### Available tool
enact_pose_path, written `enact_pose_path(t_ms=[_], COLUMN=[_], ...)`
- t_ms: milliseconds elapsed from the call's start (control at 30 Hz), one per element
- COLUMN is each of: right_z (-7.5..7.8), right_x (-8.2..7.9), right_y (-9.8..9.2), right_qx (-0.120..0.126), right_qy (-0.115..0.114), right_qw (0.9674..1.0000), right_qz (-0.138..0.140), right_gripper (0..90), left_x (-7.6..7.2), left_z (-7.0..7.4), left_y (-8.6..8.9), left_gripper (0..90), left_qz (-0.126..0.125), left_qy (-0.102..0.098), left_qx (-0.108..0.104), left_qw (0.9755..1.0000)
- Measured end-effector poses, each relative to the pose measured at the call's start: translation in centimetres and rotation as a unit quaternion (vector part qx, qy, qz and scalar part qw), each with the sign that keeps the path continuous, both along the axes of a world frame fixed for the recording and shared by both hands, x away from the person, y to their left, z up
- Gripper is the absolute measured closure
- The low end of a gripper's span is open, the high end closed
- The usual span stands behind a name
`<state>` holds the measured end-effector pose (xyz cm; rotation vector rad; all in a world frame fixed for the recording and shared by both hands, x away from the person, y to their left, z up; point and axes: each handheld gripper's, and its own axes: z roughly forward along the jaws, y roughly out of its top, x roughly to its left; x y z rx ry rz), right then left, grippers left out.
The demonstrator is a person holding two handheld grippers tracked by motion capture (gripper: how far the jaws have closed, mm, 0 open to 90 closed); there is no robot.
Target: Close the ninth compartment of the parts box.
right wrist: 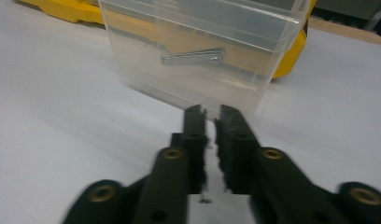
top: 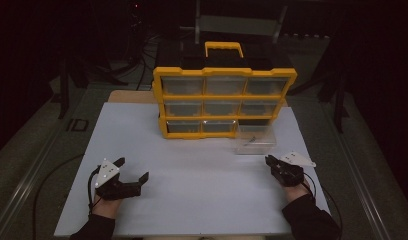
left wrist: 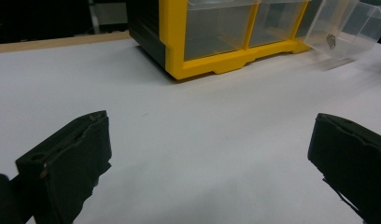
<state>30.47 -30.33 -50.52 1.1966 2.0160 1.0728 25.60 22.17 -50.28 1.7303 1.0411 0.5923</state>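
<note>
A yellow organiser [top: 224, 71] with clear drawers stands upright at the back of the white board [top: 192, 200]. One clear drawer [top: 255, 140] sits out on the board in front of its lower right corner, with a small metal piece [right wrist: 193, 57] inside. My right gripper [top: 268, 159] rests just in front of that drawer. Its jaws [right wrist: 210, 112] stand shut with only a thin slit between them and nothing in it, their tips close to the drawer's front wall [right wrist: 202, 88]. My left gripper [top: 134, 169] lies at the front left, wide open [left wrist: 209, 144] and empty, pointing toward the organiser [left wrist: 172, 42].
The organiser has a yellow carry handle [top: 223, 46] on top. A wooden strip [top: 129, 96] edges the board at the back left. Dark floor, stands and cables surround the table. The lone drawer [left wrist: 347, 25] lies to the right of the left gripper's line.
</note>
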Motion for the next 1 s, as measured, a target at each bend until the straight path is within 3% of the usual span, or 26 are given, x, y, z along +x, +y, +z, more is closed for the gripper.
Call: enact_pose_path(t_ms=[67, 267, 433, 467, 1000], right_z=[0.0, 0.1, 0.2, 0.2, 0.4], right_x=[0.1, 0.5, 0.8, 1.1, 2.6], right_y=[0.0, 0.3, 0.5, 0.5, 1.2], right_qx=[-0.009, -0.021, -0.02, -0.011, -0.016], right_qy=[0.001, 0.001, -0.003, 0.0, -0.002], right_qw=[0.9999, 0.9997, 0.9997, 0.9998, 0.9998], right_qz=[0.005, 0.013, 0.015, 0.019, 0.013], right_gripper=[89.5, 90.0, 90.0, 90.0, 90.0], left_x=[0.0, 0.0, 0.0, 0.0, 0.0], left_z=[0.0, 0.0, 0.0, 0.0, 0.1], left_y=[0.0, 0.0, 0.0, 0.0, 0.1], left_gripper=[0.1, 0.1, 0.1, 0.1, 0.1], left_qz=[0.001, 0.001, 0.0, 0.001, 0.0], left_qy=[0.0, -0.001, 0.0, 0.0, -0.001], left_qx=[0.001, 0.0, 0.0, 0.0, -0.003], left_qw=[1.0, 1.0, 1.0, 1.0, 1.0])
